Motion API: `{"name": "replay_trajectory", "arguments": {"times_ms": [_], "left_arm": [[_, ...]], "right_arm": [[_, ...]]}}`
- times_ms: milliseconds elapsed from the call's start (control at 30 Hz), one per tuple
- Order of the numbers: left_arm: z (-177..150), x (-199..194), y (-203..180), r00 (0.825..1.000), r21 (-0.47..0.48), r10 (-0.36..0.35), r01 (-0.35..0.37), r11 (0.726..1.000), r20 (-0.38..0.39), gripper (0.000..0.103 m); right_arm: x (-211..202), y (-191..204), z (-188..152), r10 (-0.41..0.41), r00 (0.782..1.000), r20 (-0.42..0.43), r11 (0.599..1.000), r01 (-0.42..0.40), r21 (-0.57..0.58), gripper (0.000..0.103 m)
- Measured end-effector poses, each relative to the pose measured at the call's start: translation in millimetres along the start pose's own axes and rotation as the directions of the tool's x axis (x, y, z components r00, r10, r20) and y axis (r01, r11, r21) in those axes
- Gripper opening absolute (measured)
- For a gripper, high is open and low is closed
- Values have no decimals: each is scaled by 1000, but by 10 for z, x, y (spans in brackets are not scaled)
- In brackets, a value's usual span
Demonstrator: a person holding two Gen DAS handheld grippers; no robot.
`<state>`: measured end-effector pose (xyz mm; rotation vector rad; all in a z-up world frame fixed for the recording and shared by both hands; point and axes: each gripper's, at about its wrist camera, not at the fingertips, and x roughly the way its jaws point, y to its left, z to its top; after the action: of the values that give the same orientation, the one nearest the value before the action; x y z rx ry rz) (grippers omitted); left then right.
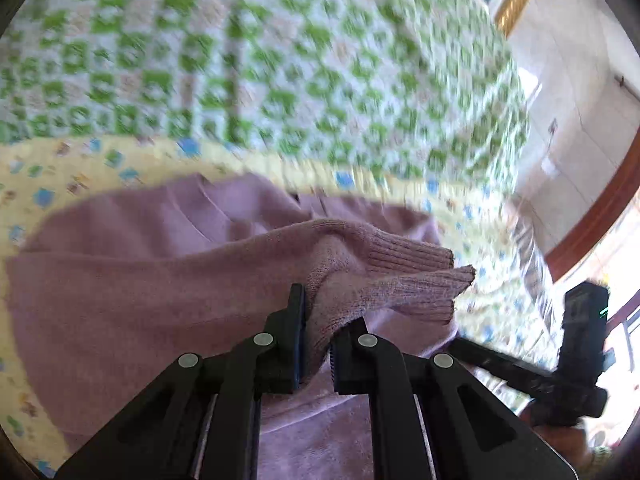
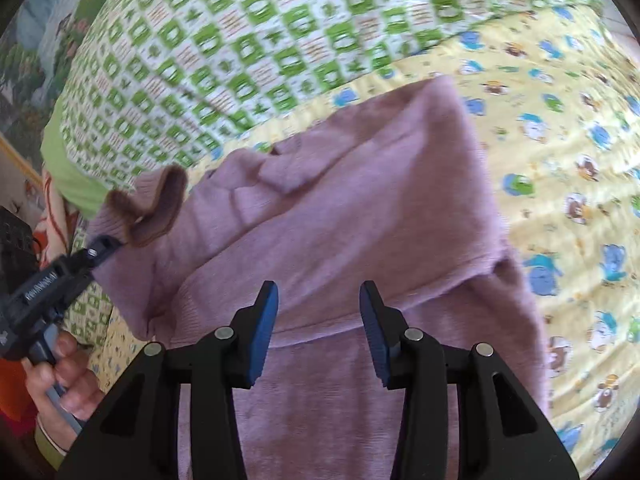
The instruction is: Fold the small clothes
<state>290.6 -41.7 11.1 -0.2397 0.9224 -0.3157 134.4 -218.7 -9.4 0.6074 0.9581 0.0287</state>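
Observation:
A small mauve knit sweater [image 2: 360,208] lies on a yellow cartoon-print sheet [image 2: 560,128]. It also fills the left wrist view [image 1: 140,280]. My left gripper [image 1: 320,320] is shut on the sweater's sleeve near its ribbed cuff [image 1: 400,256] and holds it lifted above the body of the sweater. In the right wrist view the left gripper [image 2: 100,246] shows at the left, pinching that cuff [image 2: 148,208]. My right gripper [image 2: 319,296] is open and empty, just above the sweater's lower part. It also shows at the right of the left wrist view, its fingertips hidden.
A green-and-white patterned quilt [image 1: 280,60] lies behind the yellow sheet [image 1: 60,176] and shows in the right wrist view too [image 2: 240,48]. A tiled floor and wooden bed frame [image 1: 592,216] are at the right. The hand holding the left gripper [image 2: 64,376] is at the lower left.

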Motion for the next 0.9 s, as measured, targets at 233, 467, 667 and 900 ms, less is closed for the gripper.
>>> {"name": "replay_trajectory", "arguments": {"times_ms": [233,467,667,900], "left_arm": [[-428,484,36,986,14,40,-39,999,-162,31],[-600,-218,481,985,-4,154,-155,988,-75,59],[-864,-626,1139,958,-89,269,-278,956,-102,63],[-1190,-789,1460,923,-83,361,-374,924,-136,71]], "right_arm": [[0,-279,-1,-19,1000,-8,998,20,58,44],[258,-48,-79,38,998,-59,999,-37,11,44],[614,109,-79,52,989,-138,998,-46,50,44],[478,666,-177,-63,995,-71,951,38,-308,52]]}}
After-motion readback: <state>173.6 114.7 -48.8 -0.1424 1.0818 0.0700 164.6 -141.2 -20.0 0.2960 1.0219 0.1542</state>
